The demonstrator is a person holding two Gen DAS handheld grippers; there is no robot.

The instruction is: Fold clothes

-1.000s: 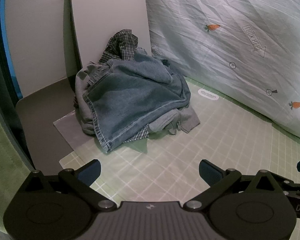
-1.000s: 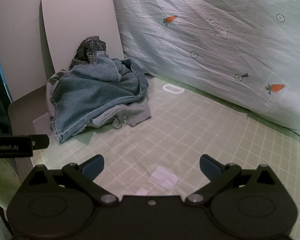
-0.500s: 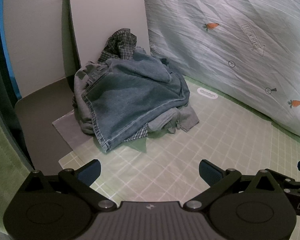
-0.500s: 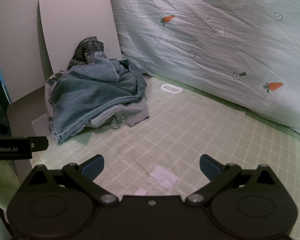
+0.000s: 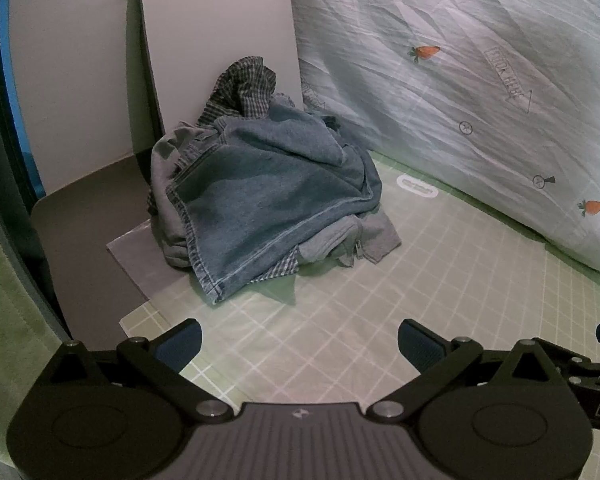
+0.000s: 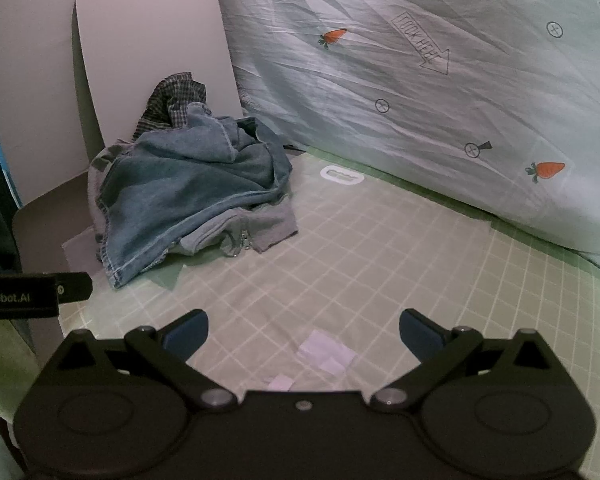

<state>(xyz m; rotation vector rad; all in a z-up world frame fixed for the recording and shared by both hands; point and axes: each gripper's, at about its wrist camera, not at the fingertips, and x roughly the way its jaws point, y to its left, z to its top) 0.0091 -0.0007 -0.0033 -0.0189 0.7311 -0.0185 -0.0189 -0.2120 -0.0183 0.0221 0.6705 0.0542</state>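
Note:
A heap of clothes [image 5: 260, 196] lies at the far left of the green gridded mat [image 5: 380, 300]. A blue denim garment [image 5: 268, 208] covers the top, a dark checked shirt [image 5: 240, 84] sticks up behind it, and a grey zipped piece [image 5: 360, 236] pokes out below. The heap also shows in the right wrist view [image 6: 188, 192]. My left gripper [image 5: 298, 344] is open and empty, a short way in front of the heap. My right gripper [image 6: 302, 332] is open and empty, further right over the mat [image 6: 420, 260].
Two pale boards [image 5: 212, 40] lean upright behind the heap. A light sheet with carrot prints [image 5: 460, 80] rises along the mat's far side. White paper scraps [image 6: 326, 354] lie on the mat by my right gripper. The left gripper's body [image 6: 24, 292] shows at the left edge.
Both grippers have drifted slightly, so the heap sits a little lower and nearer in view. Both stay open. The clothes have not moved.

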